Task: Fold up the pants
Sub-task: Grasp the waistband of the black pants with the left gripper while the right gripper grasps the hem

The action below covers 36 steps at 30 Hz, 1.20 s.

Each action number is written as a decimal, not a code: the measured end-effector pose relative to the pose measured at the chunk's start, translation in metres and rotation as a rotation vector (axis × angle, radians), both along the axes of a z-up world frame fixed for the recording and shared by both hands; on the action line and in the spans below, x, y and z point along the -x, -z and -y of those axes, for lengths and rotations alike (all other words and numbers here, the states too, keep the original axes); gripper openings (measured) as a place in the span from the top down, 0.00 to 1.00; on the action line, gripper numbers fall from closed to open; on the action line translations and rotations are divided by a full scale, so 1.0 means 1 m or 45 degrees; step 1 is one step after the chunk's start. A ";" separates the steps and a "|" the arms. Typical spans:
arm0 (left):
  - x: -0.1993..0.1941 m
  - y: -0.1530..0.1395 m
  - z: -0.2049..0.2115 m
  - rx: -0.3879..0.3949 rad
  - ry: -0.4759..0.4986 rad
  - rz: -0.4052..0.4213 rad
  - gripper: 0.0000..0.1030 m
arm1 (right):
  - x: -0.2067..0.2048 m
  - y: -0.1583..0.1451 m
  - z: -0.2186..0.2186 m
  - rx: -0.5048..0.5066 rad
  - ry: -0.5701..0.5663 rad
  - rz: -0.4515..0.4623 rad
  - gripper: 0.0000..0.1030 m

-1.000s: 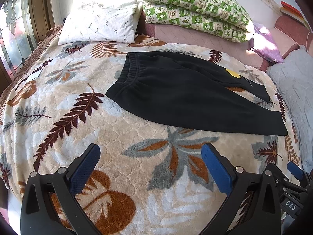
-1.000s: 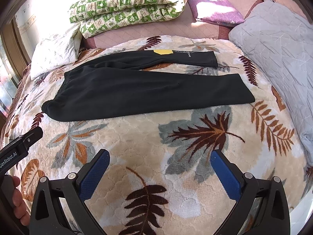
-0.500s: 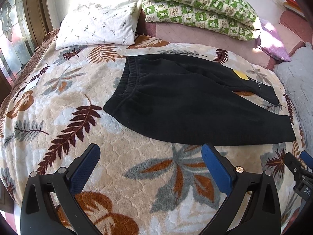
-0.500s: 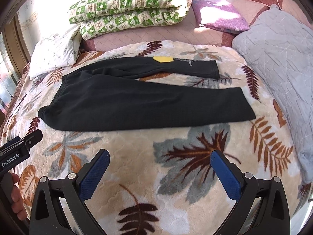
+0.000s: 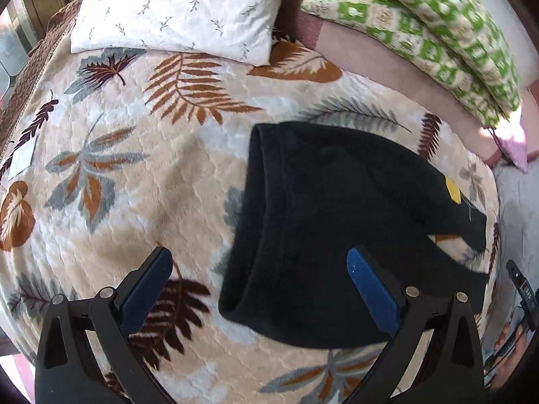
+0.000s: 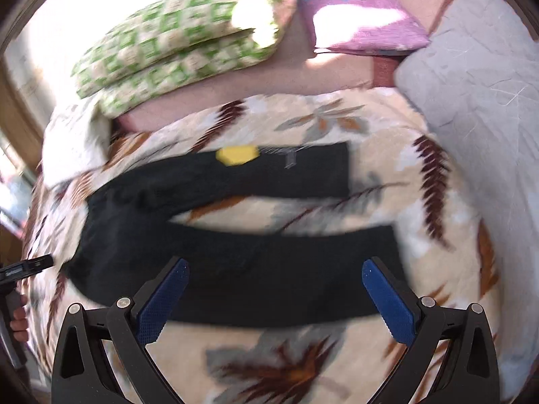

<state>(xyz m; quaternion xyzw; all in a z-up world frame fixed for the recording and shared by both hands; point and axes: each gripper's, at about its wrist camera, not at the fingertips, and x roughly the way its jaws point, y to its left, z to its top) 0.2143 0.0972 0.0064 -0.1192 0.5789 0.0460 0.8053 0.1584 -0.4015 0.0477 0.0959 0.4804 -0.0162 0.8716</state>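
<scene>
Black pants (image 5: pixel 337 222) flat on a leaf-print blanket (image 5: pixel 141 175), unfolded, waistband toward the left, two legs running off to the right. Legs apart in the right wrist view, a strip of blanket between them; the far leg shorter-looking, with a yellow patch (image 6: pixel 237 155) and a small pale mark beside it. Left gripper (image 5: pixel 259 269) wide open, empty, hanging above the near corner of the waistband; left blue pad (image 5: pixel 145 289) over bare blanket, right blue pad (image 5: pixel 372 293) over black cloth. Whether either pad touches the fabric: cannot tell. Right gripper (image 6: pixel 274 286) also spread wide, empty, over the near leg (image 6: pixel 269 276), both blue pads against the black cloth in the frame, contact unclear. Right view blurred. White sprigged pillow (image 5: pixel 182 10) at the head of the bed beyond the waistband, green checked pillows (image 6: pixel 182 43) stacked next to it, a purple cushion (image 6: pixel 360 23) further right, grey quilt (image 6: pixel 478 107) along the right edge. Part of the other handle and a few fingers at the margin of each view.
</scene>
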 end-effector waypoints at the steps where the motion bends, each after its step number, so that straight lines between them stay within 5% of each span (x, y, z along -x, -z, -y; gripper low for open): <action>1: -0.011 0.004 -0.006 0.012 -0.021 -0.020 0.00 | -0.017 0.003 0.012 0.006 0.012 -0.021 0.00; 10: -0.091 0.043 -0.016 0.170 -0.101 -0.204 0.00 | -0.129 0.068 0.058 -0.195 0.043 -0.211 0.03; 16: -0.121 0.060 -0.007 0.173 -0.078 -0.247 0.00 | -0.150 0.085 0.058 -0.252 0.002 -0.258 0.23; 22: -0.134 0.073 -0.002 0.222 -0.027 -0.260 0.01 | -0.157 0.088 0.058 -0.270 -0.046 -0.250 0.24; 27: -0.144 0.081 0.010 0.198 0.028 -0.280 0.39 | -0.164 0.089 0.057 -0.248 -0.057 -0.243 0.33; 31: -0.146 0.079 0.013 0.163 0.050 -0.266 0.67 | -0.169 0.091 0.056 -0.254 -0.116 -0.246 0.71; 36: -0.145 0.066 0.014 0.158 0.011 -0.208 0.76 | -0.169 0.090 0.047 -0.216 -0.167 -0.250 0.83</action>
